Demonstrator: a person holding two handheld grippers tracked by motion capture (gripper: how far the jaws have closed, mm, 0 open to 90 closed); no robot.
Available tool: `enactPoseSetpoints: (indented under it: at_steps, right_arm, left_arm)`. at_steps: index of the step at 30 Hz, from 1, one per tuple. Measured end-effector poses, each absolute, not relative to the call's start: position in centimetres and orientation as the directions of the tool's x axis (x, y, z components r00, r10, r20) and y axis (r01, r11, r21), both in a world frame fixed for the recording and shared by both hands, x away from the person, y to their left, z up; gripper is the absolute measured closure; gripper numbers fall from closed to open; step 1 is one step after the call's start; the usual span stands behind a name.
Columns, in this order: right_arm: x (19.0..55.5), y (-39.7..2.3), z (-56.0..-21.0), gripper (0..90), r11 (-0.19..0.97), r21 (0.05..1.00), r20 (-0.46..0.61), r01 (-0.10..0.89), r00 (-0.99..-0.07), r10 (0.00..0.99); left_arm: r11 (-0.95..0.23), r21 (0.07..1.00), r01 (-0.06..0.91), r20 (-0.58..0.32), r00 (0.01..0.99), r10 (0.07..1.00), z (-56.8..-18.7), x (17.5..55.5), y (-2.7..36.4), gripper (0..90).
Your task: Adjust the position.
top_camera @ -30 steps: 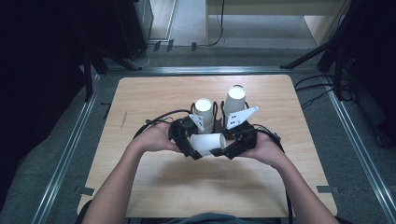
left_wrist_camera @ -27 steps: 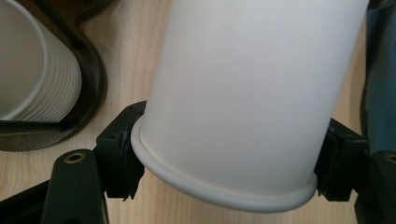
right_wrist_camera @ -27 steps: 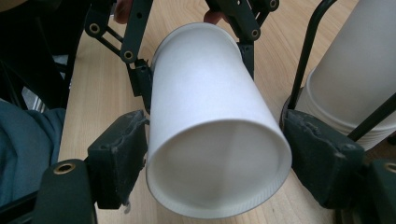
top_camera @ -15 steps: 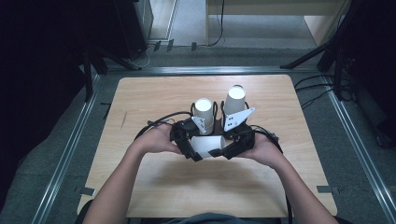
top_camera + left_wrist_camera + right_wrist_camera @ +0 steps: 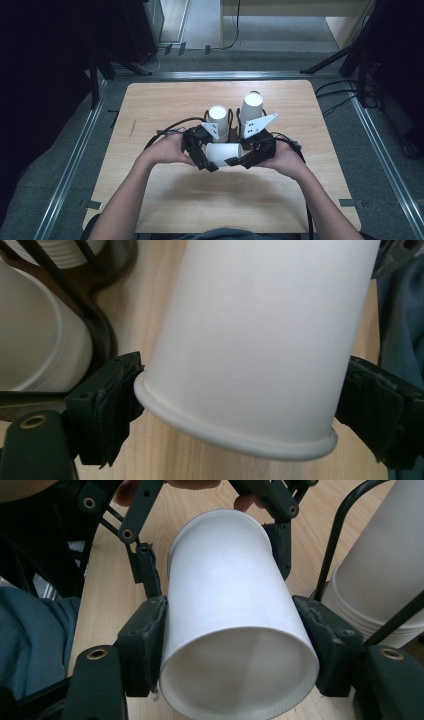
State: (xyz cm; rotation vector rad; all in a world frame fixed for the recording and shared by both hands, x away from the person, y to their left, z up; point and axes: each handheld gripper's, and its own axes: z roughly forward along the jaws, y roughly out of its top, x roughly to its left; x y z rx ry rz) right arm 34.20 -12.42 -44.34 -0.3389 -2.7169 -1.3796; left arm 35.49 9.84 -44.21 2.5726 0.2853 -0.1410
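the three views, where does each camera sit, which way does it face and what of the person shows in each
High view: above the person's side, looking forward and down on the table; both forearms, left gripper and right gripper show.
Left gripper view: rides the left gripper, looking along its jaws at the paper cup; its rimmed end lies between them.
Right gripper view: rides the right gripper, whose pads press the cup; the other gripper shows beyond.
Shared: the cup and the cup stacks.

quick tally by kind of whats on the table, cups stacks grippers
loose cup: 1
cup stacks: 2
wire holders: 2
grippers: 2
total: 7
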Motion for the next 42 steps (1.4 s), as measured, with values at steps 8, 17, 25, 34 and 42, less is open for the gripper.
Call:
enactPoseSetpoints:
  at_steps: [8, 17, 25, 34, 42]
  right_arm:
    - [34.3, -13.2, -43.9, 34.5, 0.54, 0.809, 0.167, 0.232, -0.972, 0.168]
    - [34.3, -13.7, -43.6, 34.4, 0.517, 0.823, 0.173, 0.234, -0.971, 0.164]
    - [34.3, -13.9, -43.3, 34.4, 0.499, 0.835, 0.175, 0.231, -0.972, 0.157]
    - [34.2, -14.1, -43.1, 34.4, 0.49, 0.842, 0.174, 0.225, -0.973, 0.149]
    - [34.1, -14.1, -42.9, 34.4, 0.478, 0.85, 0.174, 0.22, -0.975, 0.139]
  left_arm:
    - [-0.761, 0.593, 0.264, -0.179, 0.964, 0.195, -43.6, 35.6, 11.2, 11.3]
    - [-0.722, 0.634, 0.277, -0.191, 0.961, 0.201, -43.6, 35.2, 11.7, 11.3]
    - [-0.693, 0.662, 0.286, -0.202, 0.958, 0.202, -44.0, 35.0, 11.8, 11.3]
    - [-0.663, 0.685, 0.3, -0.232, 0.954, 0.192, -44.8, 34.9, 11.7, 10.9]
    - [-0.612, 0.728, 0.308, -0.251, 0.951, 0.18, -45.0, 34.9, 11.5, 10.5]
